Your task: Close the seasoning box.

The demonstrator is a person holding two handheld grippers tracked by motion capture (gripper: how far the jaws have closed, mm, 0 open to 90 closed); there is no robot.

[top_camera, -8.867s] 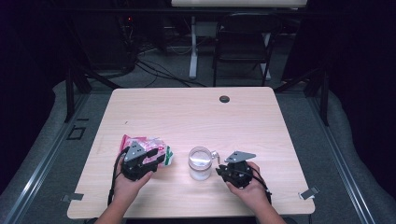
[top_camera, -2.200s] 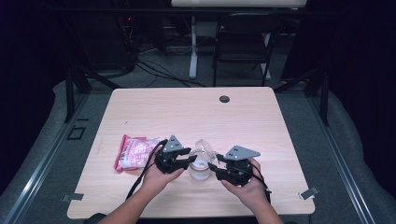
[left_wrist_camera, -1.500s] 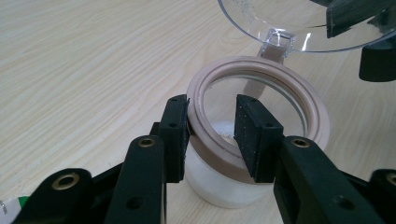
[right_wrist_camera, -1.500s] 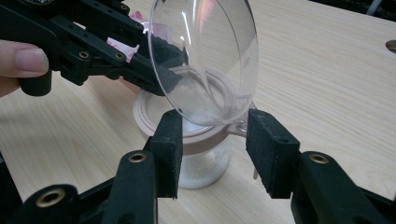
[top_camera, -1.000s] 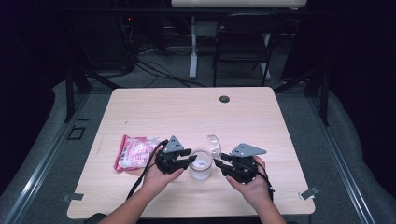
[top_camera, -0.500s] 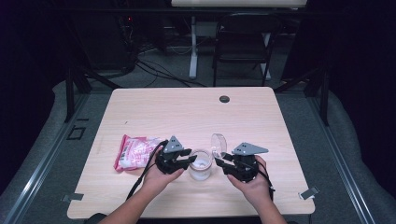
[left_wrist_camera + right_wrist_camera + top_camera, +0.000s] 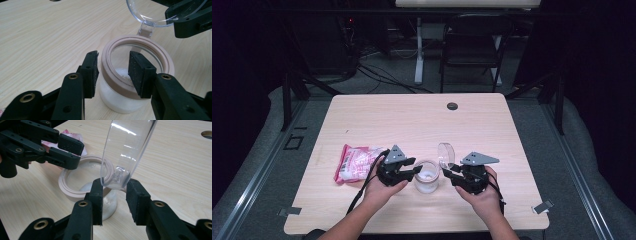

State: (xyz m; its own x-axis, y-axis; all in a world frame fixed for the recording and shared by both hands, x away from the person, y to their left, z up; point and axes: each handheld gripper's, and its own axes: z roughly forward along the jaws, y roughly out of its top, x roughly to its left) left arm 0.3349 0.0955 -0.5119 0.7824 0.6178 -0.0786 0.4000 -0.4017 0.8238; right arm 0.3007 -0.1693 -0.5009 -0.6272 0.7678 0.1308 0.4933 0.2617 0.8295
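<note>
Left to right, on the table: the pink snack packet lies where it lay a second ago, untouched.

Next, the left gripper. Its jaws have just been widening; in the left gripper view they straddle the near wall of the jar, one pad outside the tan rim, one inside the mouth, neither pressing. We read this as a let-go.

The jar stands upright near the table's front edge, between both tools, with white powder at the bottom.

The hinged clear lid now stands swung up, more upright than a second ago.

The right gripper has just been narrowing; the lid's lower edge sits between its pads without firm contact. We judge the jar open and ready for filling.
</note>
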